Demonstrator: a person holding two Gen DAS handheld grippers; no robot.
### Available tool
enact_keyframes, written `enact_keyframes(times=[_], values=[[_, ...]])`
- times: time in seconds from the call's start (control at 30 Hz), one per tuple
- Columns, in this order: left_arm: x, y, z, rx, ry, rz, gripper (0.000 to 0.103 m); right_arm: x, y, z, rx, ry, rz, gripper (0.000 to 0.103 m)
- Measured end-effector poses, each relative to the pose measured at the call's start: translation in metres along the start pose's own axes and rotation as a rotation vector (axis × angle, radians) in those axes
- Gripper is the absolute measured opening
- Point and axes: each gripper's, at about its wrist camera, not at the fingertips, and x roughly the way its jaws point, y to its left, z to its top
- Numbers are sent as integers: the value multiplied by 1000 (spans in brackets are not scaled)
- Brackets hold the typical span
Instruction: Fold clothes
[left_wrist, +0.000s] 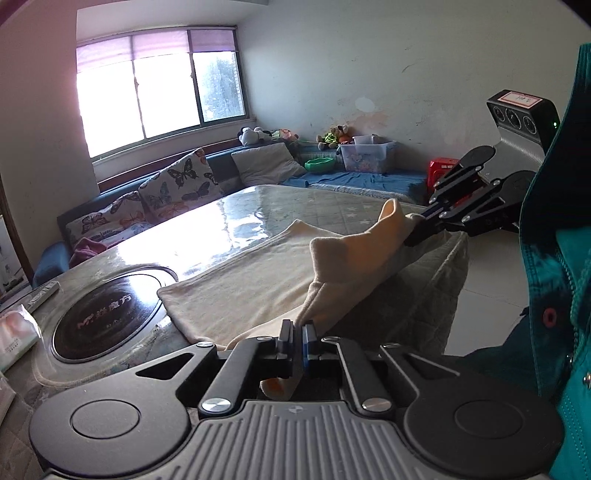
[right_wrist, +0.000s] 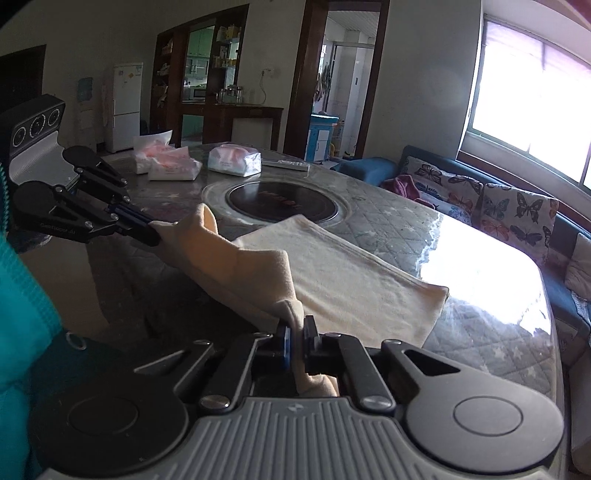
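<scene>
Cream cloth (left_wrist: 258, 288), a soft folded garment or towel whose kind cannot be told, is pinched at both near corners. The left hand-held gripper (left_wrist: 298, 332) has its jaws closed on one corner, a tuft of fabric poking back through them; the right hand-held gripper (right_wrist: 295, 334) is likewise clamped on the other corner. Between the two, the near edge is lifted off the table (left_wrist: 236, 218) and sags in a loose hump.

In the left wrist view the right tool sits at about 2 o'clock. In the right wrist view the left tool sits at about 10 o'clock.

The rest of the cloth lies flat on the quilted, glossy table cover, beside the round black hob (left_wrist: 110, 314) set into the top, its far corner close to the hob's rim. Tissue packs (right_wrist: 236, 158) lie beyond the hob, well apart from the cloth.

Likely risks: each grip holds only a small bite of fabric, so a tug could pull a corner free. The sagging middle may crease or land unevenly if the edge is carried over. The slick cover may let the flat part slide rather than stay put.

Its long axis appears to run from the held edge away toward 11 o'clock in the left view, toward 1 o'clock in the right view.
</scene>
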Motion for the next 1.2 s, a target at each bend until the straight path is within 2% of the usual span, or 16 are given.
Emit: enact_keyframes(times=[0.17, 0.33, 0.63, 0.83, 0.93, 1.03, 1.07, 1.13, 1.2], values=[[4, 0, -3, -14, 6, 13, 5, 7, 6, -10, 24, 21, 12, 5], [8, 9, 4, -33, -13, 32, 5, 4, 7, -10, 29, -2, 4, 5], [37, 51, 40, -72, -61, 60, 5, 24, -27, 27, 24, -28, -28, 4], [97, 102, 68, -102, -31, 95, 5, 68, -72, 65, 47, 0, -47, 4], [139, 125, 71, -132, 4, 118, 5, 112, -101, 81, 57, 41, -79, 4], [178, 139, 67, -162, 61, 145, 5, 147, -117, 81, 107, 90, -100, 5], [189, 142, 64, -180, 81, 143, 7, 161, -122, 78, 126, 108, -119, 11], [196, 146, 58, -209, 95, 186, 8, 184, -131, 70, 171, 137, -150, 12], [194, 151, 56, -252, 100, 213, 8, 188, -137, 61, 230, 136, -166, 16]])
